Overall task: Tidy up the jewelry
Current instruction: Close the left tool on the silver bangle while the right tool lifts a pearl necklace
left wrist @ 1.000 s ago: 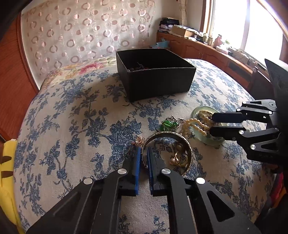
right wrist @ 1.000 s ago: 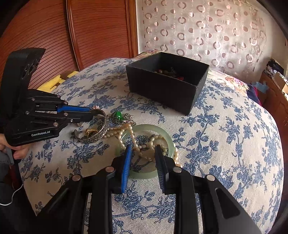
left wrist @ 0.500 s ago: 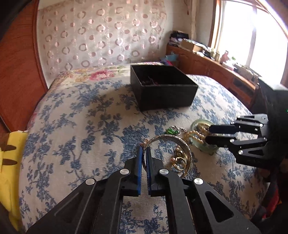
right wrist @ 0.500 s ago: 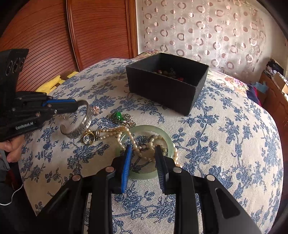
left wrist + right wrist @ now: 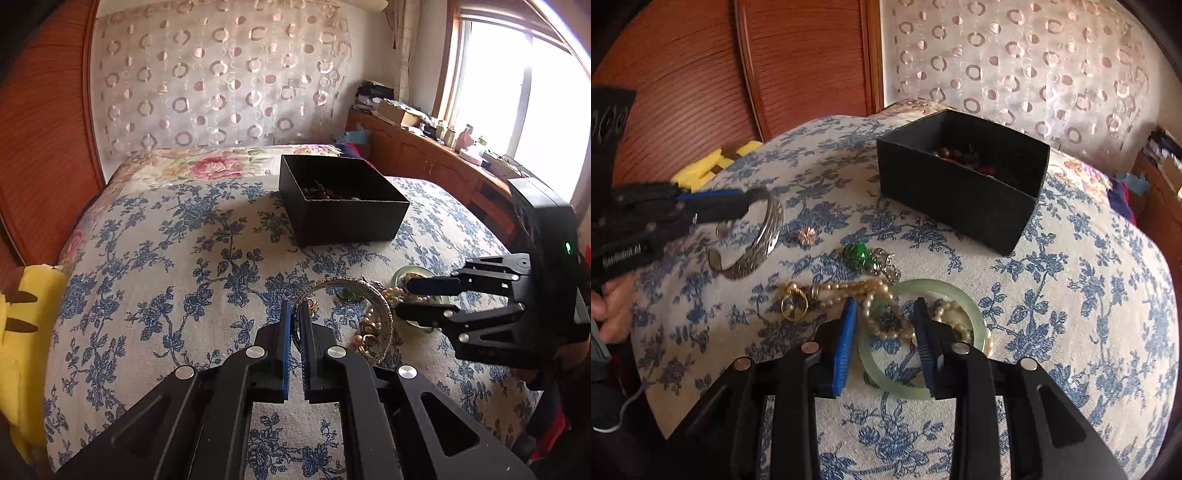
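My left gripper (image 5: pixel 293 310) is shut on the rim of a silver cuff bracelet (image 5: pixel 369 291) and holds it above the floral bedspread. In the right wrist view the cuff (image 5: pixel 764 240) hangs from the left gripper (image 5: pixel 738 205) at the left. My right gripper (image 5: pixel 884 306) hovers low over a jade bangle (image 5: pixel 897 380). Its jaws are opening, and a pearl necklace (image 5: pixel 875 288) lies between them without being pressed. A gold ring (image 5: pixel 794 304), a green pendant (image 5: pixel 857 253) and a small pink flower piece (image 5: pixel 807 234) lie nearby. A black box (image 5: pixel 953 199) behind them holds dark beads.
The bedspread (image 5: pixel 166 277) covers a bed that falls away on all sides. A yellow cushion (image 5: pixel 33 314) lies at the left edge. A wooden cabinet (image 5: pixel 424 158) with clutter runs under the window. A hand (image 5: pixel 609 306) grips the left tool.
The left gripper closed on the cuff and lifted it up and away from the jewelry pile. The right gripper stayed over the bangle and its jaws widened a little.
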Available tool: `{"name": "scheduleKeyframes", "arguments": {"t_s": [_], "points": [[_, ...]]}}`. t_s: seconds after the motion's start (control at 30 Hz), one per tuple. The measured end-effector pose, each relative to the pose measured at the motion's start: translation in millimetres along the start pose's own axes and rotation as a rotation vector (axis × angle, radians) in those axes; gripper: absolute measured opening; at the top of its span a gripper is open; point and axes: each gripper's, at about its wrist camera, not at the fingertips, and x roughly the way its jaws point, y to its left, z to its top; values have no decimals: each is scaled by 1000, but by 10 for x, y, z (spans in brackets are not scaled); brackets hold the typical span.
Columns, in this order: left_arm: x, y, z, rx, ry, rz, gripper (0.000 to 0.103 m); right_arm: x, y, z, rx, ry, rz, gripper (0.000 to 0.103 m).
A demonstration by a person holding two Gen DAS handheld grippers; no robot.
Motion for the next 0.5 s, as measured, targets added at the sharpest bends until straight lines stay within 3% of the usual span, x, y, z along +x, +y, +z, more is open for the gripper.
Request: {"name": "scheduleKeyframes", "arguments": {"t_s": [0.3,0.5], "points": [[28,-45,-33,5,9,-12,4,73,-108,63,39,25,38,34],[38,-46,-34,4,9,-11,4,62,-108,45,48,38,86,12]]}}
